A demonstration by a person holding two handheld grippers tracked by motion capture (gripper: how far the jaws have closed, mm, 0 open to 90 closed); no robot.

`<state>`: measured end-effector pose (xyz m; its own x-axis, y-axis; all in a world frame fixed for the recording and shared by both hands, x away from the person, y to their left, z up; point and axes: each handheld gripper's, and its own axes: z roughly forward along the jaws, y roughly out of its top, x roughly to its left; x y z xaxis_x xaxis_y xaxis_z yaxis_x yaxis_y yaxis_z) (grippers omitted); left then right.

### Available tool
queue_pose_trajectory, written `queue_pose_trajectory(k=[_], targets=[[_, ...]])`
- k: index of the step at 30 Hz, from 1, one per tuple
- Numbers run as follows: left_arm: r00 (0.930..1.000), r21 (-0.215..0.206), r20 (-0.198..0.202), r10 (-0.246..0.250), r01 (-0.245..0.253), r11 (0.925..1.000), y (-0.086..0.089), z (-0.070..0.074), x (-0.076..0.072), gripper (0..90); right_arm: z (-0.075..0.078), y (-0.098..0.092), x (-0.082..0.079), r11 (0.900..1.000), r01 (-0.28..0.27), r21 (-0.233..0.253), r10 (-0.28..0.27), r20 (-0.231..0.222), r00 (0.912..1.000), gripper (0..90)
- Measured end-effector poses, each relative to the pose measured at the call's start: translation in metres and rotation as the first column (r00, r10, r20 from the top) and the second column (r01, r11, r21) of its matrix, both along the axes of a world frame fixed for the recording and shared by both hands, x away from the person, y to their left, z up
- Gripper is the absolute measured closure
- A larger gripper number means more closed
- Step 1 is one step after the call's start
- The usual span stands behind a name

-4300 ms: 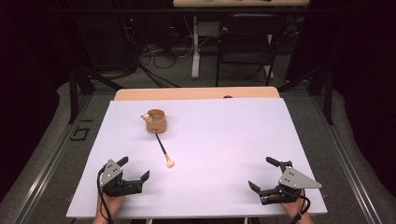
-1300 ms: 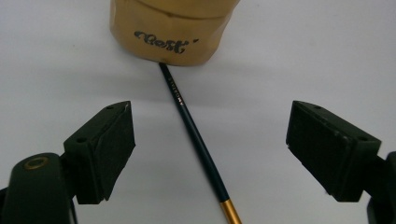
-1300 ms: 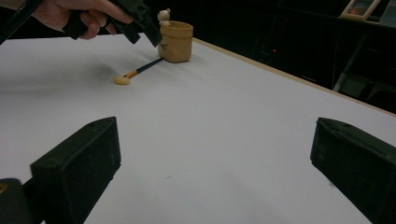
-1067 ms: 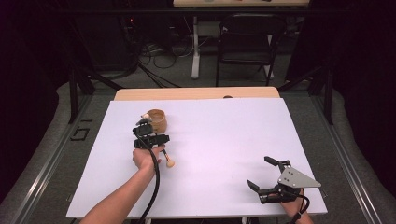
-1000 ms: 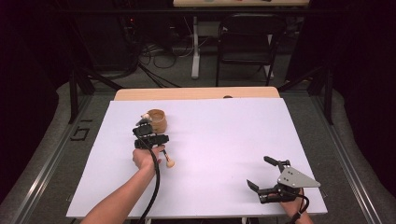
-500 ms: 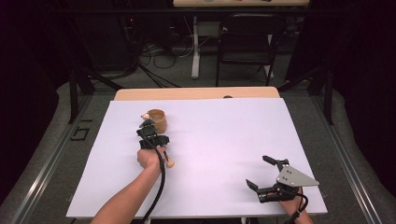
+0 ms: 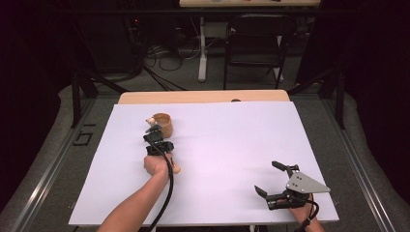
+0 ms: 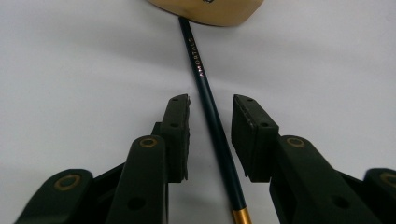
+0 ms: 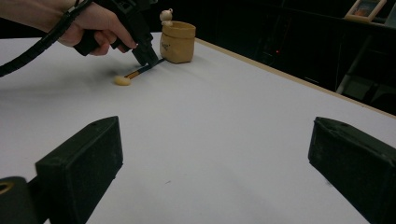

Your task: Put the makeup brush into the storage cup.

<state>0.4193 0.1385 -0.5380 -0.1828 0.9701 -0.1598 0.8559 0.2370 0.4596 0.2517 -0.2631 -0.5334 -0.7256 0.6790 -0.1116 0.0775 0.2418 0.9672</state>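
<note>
A dark green pencil (image 8: 201, 79) with a gold band lies flat on the white table, its far end touching a tan cup (image 7: 163, 124) that carries a small bear figure. The pencil's pale round topper (image 7: 177, 169) shows beside the person's left hand. My left gripper (image 7: 156, 138) points down at the pencil just short of the cup. Its jaws stand apart on either side of the shaft, not touching it, as the left gripper view (image 8: 211, 100) shows. My right gripper (image 7: 265, 176) rests wide open at the near right, holding nothing. From the right gripper view, cup (image 9: 177, 42) and pencil (image 9: 142, 70) lie far off.
A white sheet (image 7: 232, 145) covers the table, with a strip of bare wood (image 7: 203, 96) along the far edge. A chair (image 7: 256, 43), cables and dark floor lie beyond. The left gripper's cable (image 7: 167, 193) trails along the forearm.
My left gripper went from the near left edge out to the pencil by the cup, then edged slightly right in the last second. The right gripper has hardly moved.
</note>
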Motion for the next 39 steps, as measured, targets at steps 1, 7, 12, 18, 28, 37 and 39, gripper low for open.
queue_pose_trajectory(k=[1, 7, 12, 18, 28, 37, 39], targets=[[1.0000, 0.006, -0.002, -0.003, 0.003, 1.0000, -0.0006, -0.0001, 0.0000, 69.3, -0.0001, 0.0001, 0.0001, 1.000, 0.000, 0.000, 0.000, 0.000, 1.0000, 2.4], [0.9999, 0.036, 0.010, 0.001, -0.002, 0.9993, -0.0034, -0.0012, -0.0013, 74.0, 0.0000, 0.0000, 0.0000, 1.000, 0.000, -0.001, 0.000, 0.001, 1.0000, 2.5], [0.9999, 0.050, 0.014, -0.002, 0.001, 0.9988, -0.0036, -0.0017, -0.0021, 77.8, 0.0000, 0.0000, 0.0001, 1.000, -0.001, 0.000, 0.001, 0.001, 1.0000, 2.5], [0.9998, 0.060, 0.020, -0.003, 0.001, 0.9982, -0.0031, -0.0024, -0.0029, 80.7, -0.0001, 0.0001, 0.0001, 1.000, 0.000, -0.001, 0.000, 0.001, 1.0000, 2.7], [0.9995, 0.048, 0.026, -0.016, 0.014, 0.9987, -0.0003, -0.0024, -0.0036, 82.9, 0.0000, 0.0000, 0.0001, 1.000, -0.001, 0.000, 0.001, 0.002, 1.0000, 2.7], [0.9995, 0.040, 0.026, -0.017, 0.016, 0.9991, 0.0039, -0.0011, -0.0047, 83.9, -0.0001, 0.0000, 0.0001, 1.000, -0.001, 0.000, 0.001, 0.002, 1.0000, 2.7], [0.9994, 0.034, 0.027, -0.020, 0.020, 0.9992, 0.0052, 0.0003, -0.0056, 84.0, -0.0001, 0.0000, 0.0001, 1.000, -0.001, 0.001, 0.001, 0.002, 1.0000, 2.8]])
